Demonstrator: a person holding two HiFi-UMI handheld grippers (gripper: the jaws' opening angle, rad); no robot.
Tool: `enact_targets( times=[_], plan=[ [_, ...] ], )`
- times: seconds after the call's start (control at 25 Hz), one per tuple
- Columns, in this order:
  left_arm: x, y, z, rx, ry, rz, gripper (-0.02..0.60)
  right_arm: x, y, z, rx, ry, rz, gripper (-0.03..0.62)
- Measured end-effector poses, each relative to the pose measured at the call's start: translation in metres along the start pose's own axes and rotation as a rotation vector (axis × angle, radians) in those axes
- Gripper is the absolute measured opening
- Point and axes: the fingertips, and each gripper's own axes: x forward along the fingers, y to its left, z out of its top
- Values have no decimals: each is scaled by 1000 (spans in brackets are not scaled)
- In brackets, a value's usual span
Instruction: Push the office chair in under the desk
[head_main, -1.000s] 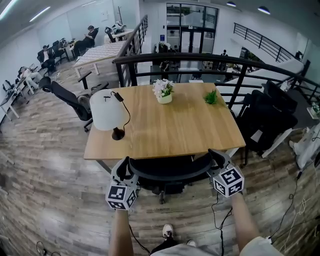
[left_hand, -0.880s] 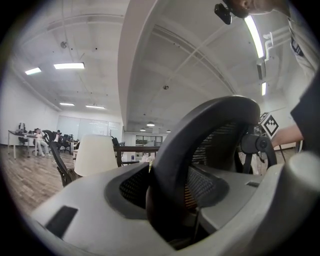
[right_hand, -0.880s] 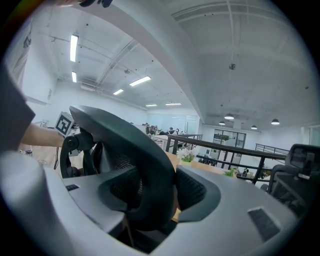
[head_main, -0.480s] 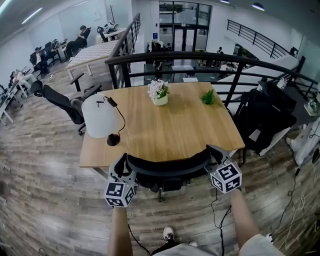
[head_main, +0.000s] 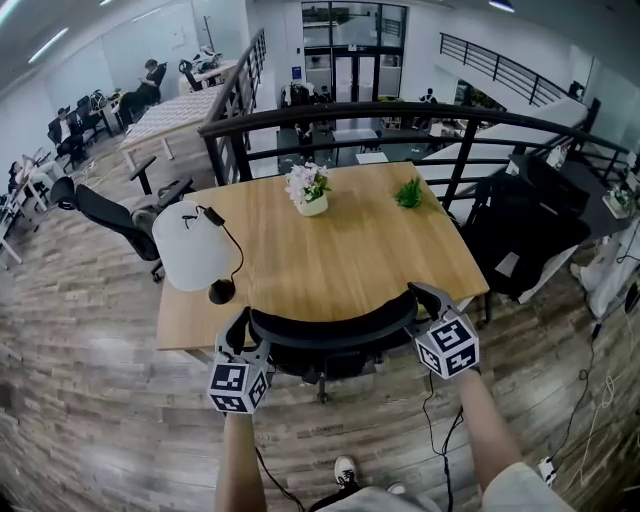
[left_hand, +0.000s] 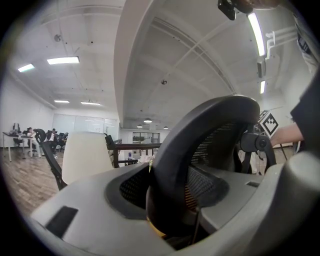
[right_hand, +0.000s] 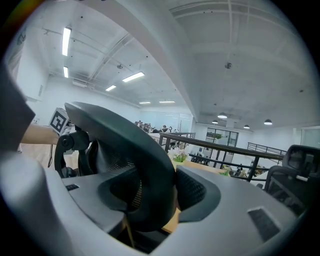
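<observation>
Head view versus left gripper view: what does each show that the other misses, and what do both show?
Head view only: the full top of the desk, the small green plant, the lamp base, and the left gripper and right gripper at opposite ends of the chair backrest. Left gripper view only: its jaws closed on the backrest's rim, pads against both sides. Both: the chair backrest, the white lamp shade and the right gripper's marker cube.

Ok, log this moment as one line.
left gripper: shut on chair backrest | right gripper: shut on chair backrest | backrest: at desk edge
</observation>
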Motion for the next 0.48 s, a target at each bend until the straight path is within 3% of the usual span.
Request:
enact_targets(
  times=[0.28, 0.48],
  plan=[
    [13, -2, -2, 17, 8, -26, 267, 11, -14, -1, 26, 5, -47, 242],
    [17, -2, -1, -4, 3, -6, 268, 15, -18, -2, 25, 14, -35, 245]
  ],
)
